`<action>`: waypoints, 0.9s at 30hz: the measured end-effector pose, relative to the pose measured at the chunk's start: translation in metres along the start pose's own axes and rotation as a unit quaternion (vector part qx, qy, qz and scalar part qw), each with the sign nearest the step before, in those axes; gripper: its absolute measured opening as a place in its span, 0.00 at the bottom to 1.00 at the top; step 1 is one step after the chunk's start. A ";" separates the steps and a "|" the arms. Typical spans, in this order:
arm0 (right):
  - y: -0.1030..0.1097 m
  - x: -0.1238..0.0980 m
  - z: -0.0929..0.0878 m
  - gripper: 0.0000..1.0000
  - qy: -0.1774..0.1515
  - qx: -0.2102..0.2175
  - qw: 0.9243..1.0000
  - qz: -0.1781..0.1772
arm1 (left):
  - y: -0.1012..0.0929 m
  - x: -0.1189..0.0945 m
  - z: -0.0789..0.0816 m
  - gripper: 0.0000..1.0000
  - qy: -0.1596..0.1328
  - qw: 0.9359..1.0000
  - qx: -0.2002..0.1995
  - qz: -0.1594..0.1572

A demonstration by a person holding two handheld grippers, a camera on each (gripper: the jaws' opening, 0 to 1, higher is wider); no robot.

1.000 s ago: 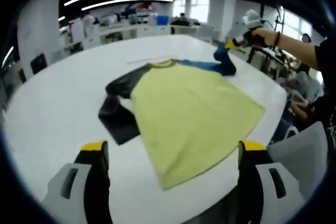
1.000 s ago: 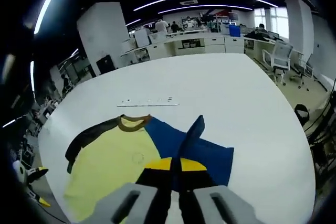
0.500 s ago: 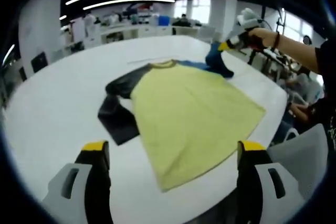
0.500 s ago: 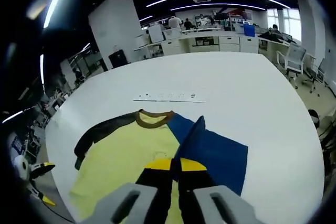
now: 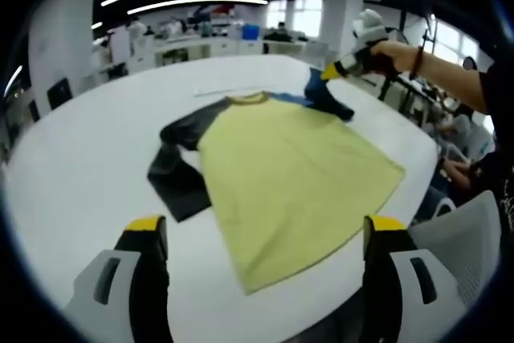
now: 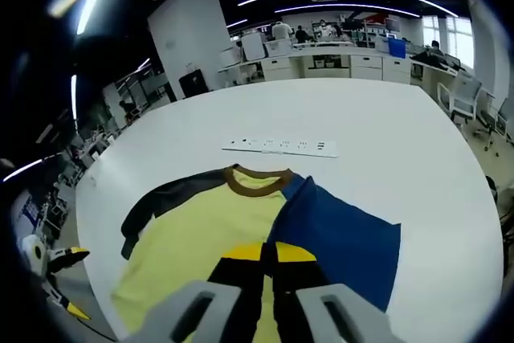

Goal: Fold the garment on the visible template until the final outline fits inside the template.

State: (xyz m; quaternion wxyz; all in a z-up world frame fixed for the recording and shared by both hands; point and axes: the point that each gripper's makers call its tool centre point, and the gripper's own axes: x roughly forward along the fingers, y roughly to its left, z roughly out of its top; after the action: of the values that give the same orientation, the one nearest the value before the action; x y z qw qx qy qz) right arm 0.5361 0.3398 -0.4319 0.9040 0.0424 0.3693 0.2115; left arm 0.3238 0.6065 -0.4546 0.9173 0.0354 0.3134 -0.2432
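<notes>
Right jaws clamped on the blue sleeve, left jaws wide apart and holding nothing.

My right gripper (image 6: 268,256) pinches the blue sleeve (image 6: 341,234) at lower centre of the right gripper view, jaws pressed together on the cloth, the fold lifted over the shirt (image 5: 289,174). My left gripper (image 5: 261,234) hovers spread wide at the bottom of the left gripper view, touching nothing. The yellow shirt lies flat mid-frame on the white table (image 5: 80,166), its dark sleeve (image 5: 173,178) to the left.

The right gripper (image 5: 331,72) has carried the blue sleeve (image 6: 341,234) farther over the yellow shirt body (image 5: 289,174)
</notes>
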 end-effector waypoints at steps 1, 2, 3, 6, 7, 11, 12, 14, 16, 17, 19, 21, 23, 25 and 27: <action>0.003 0.002 0.001 0.00 0.000 -0.002 1.000 0.002 | 0.000 0.000 0.000 0.98 0.000 1.000 0.000 0.000; 0.005 0.002 0.002 0.00 -0.001 -0.005 1.000 0.002 | 0.001 0.000 0.000 0.98 0.001 1.000 0.002 0.001; 0.007 0.003 0.002 0.00 -0.001 -0.008 1.000 0.003 | 0.001 0.000 0.000 0.98 0.000 1.000 0.002 0.001; 0.015 0.006 0.004 0.00 -0.002 -0.013 1.000 0.005 | -0.001 0.000 0.002 0.98 -0.007 1.000 -0.003 -0.002; 0.018 0.008 0.005 0.00 -0.003 -0.017 1.000 0.006 | -0.001 0.000 0.002 0.98 -0.007 1.000 -0.001 -0.003; 0.029 0.012 0.006 0.00 -0.002 -0.031 1.000 0.007 | -0.002 0.001 0.001 0.98 -0.005 1.000 0.001 -0.006; 0.032 0.013 0.007 0.00 -0.003 -0.038 0.999 0.007 | -0.003 0.001 0.001 0.98 -0.005 1.000 0.001 -0.006; 0.039 0.016 0.008 0.00 -0.003 -0.045 0.999 0.008 | -0.003 0.001 0.000 0.98 -0.005 1.000 0.001 -0.007; 0.043 0.018 0.008 0.00 -0.003 -0.049 0.999 0.010 | -0.003 0.001 0.000 0.97 -0.004 1.000 0.000 -0.007; 0.047 0.020 0.008 0.00 -0.003 -0.053 0.999 0.011 | -0.003 0.001 0.000 0.97 -0.005 1.000 0.001 -0.008; 0.053 0.022 0.009 0.00 -0.003 -0.056 0.998 0.014 | -0.003 0.001 0.000 0.98 -0.005 1.000 0.000 -0.008; 0.058 0.024 0.009 0.00 -0.004 -0.054 0.998 0.019 | -0.002 0.001 0.000 0.98 -0.009 1.000 -0.001 -0.007; 0.063 0.026 0.009 0.00 -0.004 -0.054 0.998 0.023 | -0.001 0.001 0.002 0.98 -0.013 1.000 -0.004 -0.007; 0.067 0.028 0.010 0.00 -0.004 -0.056 0.998 0.024 | -0.001 0.001 0.002 0.98 -0.012 1.000 -0.003 -0.007; 0.071 0.030 0.010 0.00 -0.003 -0.055 0.998 0.028 | -0.001 0.002 0.002 0.98 -0.012 1.000 -0.003 -0.007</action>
State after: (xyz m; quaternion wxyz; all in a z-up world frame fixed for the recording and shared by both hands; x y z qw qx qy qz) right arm 0.5372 0.4180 -0.4278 0.8998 0.0038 0.3533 0.2560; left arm 0.3261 0.6045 -0.4543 0.9193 0.0279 0.3035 -0.2490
